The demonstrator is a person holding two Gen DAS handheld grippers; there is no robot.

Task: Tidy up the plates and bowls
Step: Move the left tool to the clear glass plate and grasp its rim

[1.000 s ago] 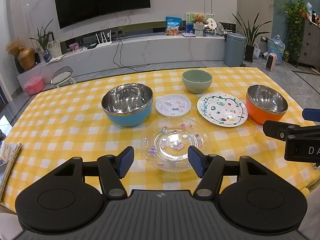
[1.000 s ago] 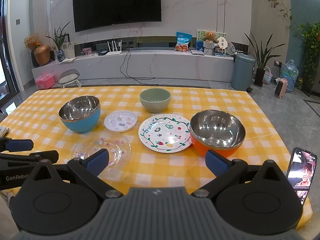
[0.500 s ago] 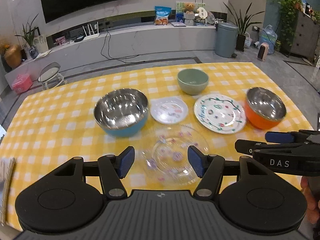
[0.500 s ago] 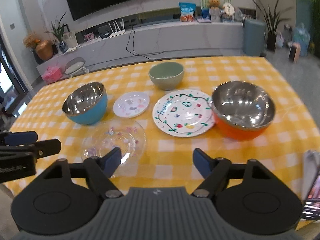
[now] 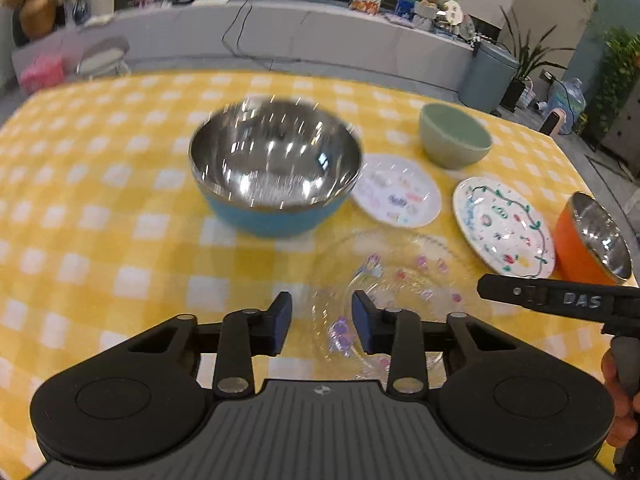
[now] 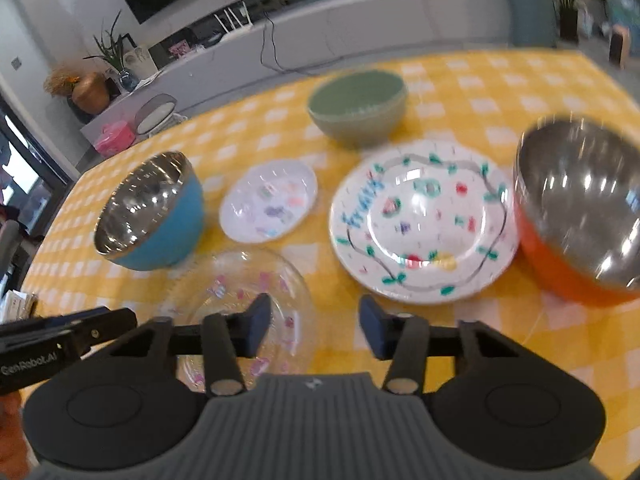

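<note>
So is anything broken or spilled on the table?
Nothing stands out. The blue bowl, orange bowl, green bowl and the three plates sit upright on the checked cloth, with no spills or cracks visible, though the pictures are blurry.

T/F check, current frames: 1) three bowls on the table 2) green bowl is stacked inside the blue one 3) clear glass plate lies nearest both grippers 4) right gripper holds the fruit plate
1) True: blue bowl, green bowl, orange bowl.
2) False: they stand apart, each on the cloth.
3) True: clear glass plate lies just ahead of the left gripper and right gripper.
4) False: fruit plate lies untouched; nothing is between the jaws.
</note>
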